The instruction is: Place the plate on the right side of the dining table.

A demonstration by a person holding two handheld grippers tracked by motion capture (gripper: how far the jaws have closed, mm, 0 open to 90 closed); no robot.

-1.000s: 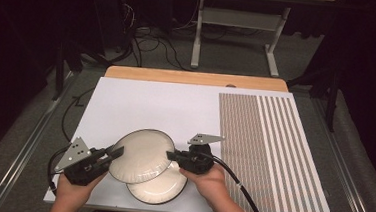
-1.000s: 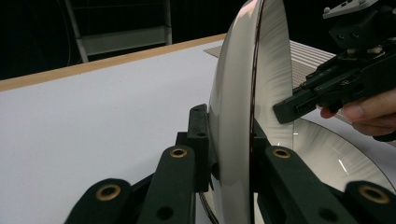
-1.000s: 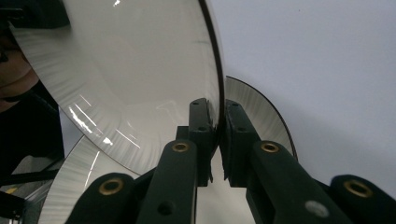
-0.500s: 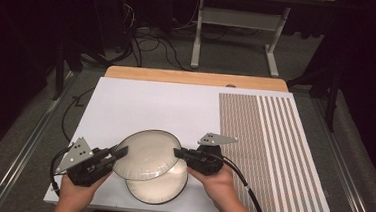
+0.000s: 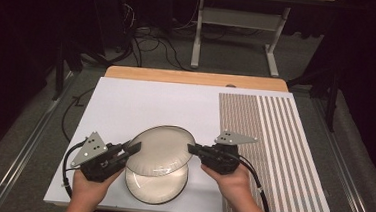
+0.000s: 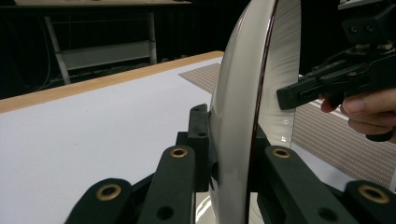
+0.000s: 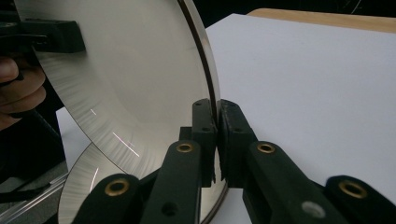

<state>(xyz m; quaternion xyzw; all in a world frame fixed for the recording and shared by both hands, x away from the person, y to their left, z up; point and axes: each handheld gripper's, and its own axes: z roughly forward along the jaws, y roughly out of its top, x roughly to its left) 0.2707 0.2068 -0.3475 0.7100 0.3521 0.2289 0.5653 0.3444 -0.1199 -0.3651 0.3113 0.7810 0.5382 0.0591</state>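
white-faced upper plate (image 5: 162,150) with dark rim, held off the desk (image 5: 141,102) near the middle of its front edge. plate is round, so no long axis; its face points up and slightly toward the person, far edge tilted higher. left gripper (image 5: 133,147) clamps narrow on the plate's left rim; in the left gripper view the rim (image 6: 243,140) stands between both pads. right gripper (image 5: 193,149) pinches the right rim likewise, jaws nearly together. lower plate (image 5: 156,186) lies flat beneath, partly covered, just inside the front edge. striped panel (image 5: 273,152) fills the desk's right side.
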